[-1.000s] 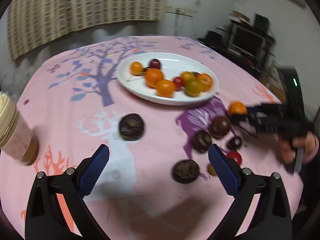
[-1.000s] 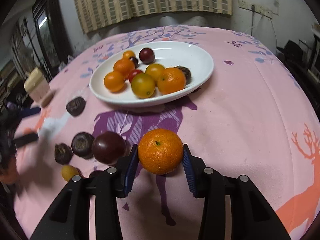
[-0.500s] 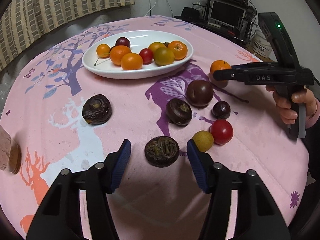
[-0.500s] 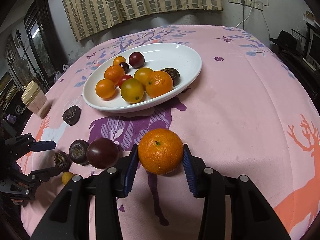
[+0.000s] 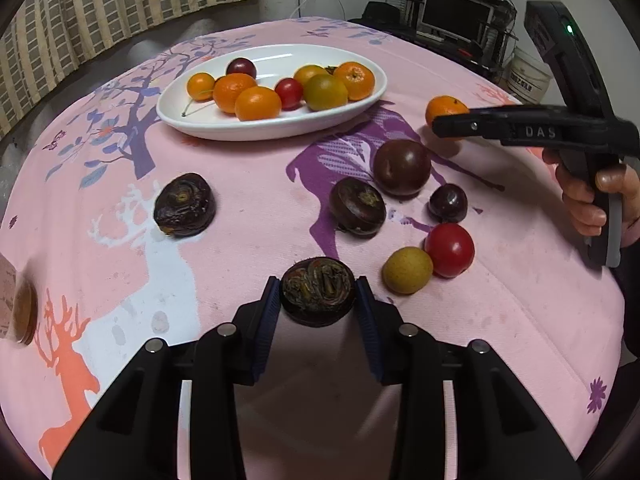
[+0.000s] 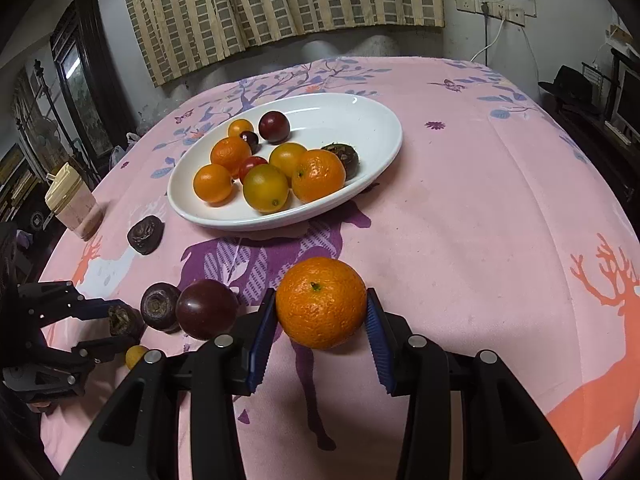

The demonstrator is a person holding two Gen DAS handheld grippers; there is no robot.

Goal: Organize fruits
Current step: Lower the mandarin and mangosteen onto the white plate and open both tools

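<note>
On the desk (image 5: 248,240), the left gripper (image 5: 318,300), its fingers just closed around a wrinkled dark fruit (image 5: 318,292), could crush it, while the right gripper (image 6: 322,312), clamped on a mandarin (image 6: 321,303), might drop it short of the plate (image 6: 376,120).

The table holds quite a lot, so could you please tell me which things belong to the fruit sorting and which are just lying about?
Job:
white dish
orange
wrinkled dark fruit
loose fruits

Lying about:
lidded cup
monitor
</note>
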